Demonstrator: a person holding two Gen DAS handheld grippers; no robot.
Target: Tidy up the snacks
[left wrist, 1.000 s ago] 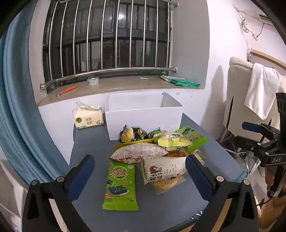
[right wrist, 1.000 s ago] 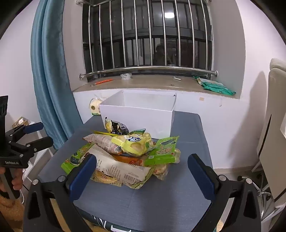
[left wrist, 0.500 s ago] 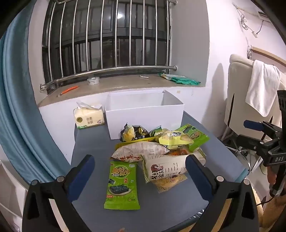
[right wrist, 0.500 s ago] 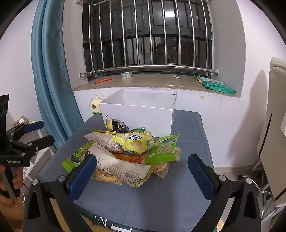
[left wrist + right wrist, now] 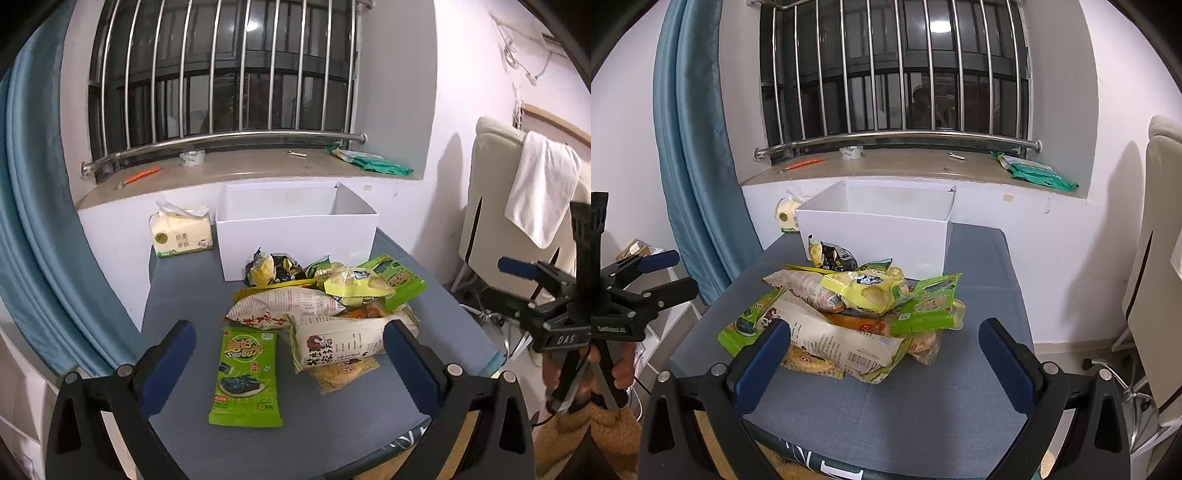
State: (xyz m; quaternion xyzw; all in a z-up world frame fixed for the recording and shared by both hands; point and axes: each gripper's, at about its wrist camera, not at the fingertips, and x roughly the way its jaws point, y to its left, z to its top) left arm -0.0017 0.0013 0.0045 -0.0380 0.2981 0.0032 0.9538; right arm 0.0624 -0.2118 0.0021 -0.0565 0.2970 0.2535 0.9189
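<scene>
A pile of snack bags (image 5: 325,302) lies mid-table in front of an open white box (image 5: 295,225). A green seaweed packet (image 5: 245,373) lies flat at the pile's near left. A long white bag (image 5: 340,341) and a yellow-green bag (image 5: 354,284) sit on the pile. My left gripper (image 5: 288,360) is open and empty, held short of the pile above the table's near edge. In the right wrist view the pile (image 5: 864,310) and the box (image 5: 875,229) show from the other side. My right gripper (image 5: 886,360) is open and empty, short of the pile.
The blue-grey table (image 5: 184,295) stands against a white wall under a barred window. A tissue pack (image 5: 181,236) stands left of the box. A blue curtain (image 5: 40,221) hangs at the left. A chair with a white towel (image 5: 535,192) stands at the right.
Both grippers have shifted slightly; the pile sits a little higher and farther in the left wrist view. Nothing was taken hold of or moved on the table.
</scene>
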